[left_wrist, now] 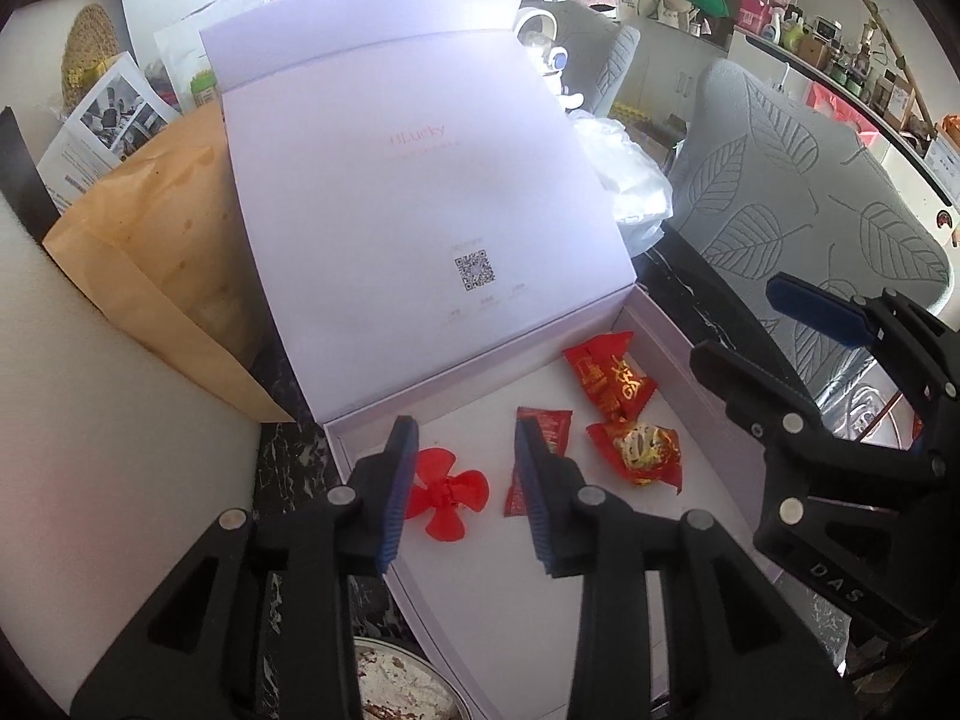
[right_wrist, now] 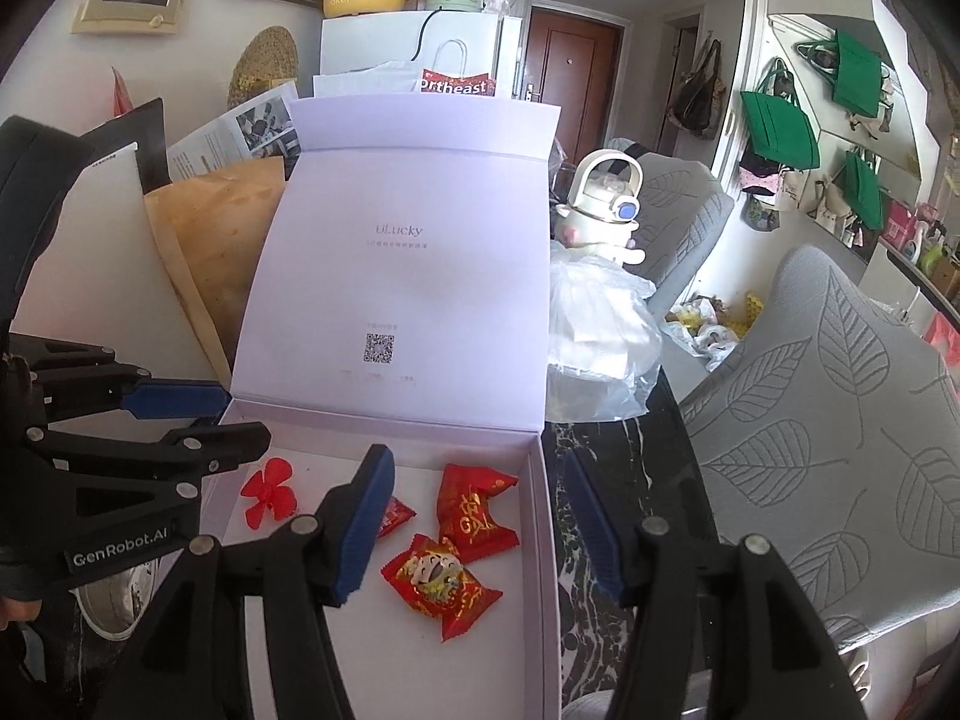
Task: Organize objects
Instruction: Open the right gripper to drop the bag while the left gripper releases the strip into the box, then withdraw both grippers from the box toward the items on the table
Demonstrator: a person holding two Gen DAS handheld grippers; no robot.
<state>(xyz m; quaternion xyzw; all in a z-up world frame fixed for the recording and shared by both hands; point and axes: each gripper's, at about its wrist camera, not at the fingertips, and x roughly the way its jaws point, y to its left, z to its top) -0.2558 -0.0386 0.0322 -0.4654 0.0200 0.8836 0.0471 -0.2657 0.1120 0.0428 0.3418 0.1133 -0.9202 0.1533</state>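
Inside, the pale box holds red candies.

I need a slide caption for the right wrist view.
Open right gripper above white box holding red candies and a propeller.

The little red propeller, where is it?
The red propeller lies on the floor of the open white box, at its left end in both views, left of the red candies and below the left gripper.

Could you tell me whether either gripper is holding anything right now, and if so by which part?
Nothing is held. The left gripper and right gripper both hang open above the open box; the red propeller and candies lie loose inside.
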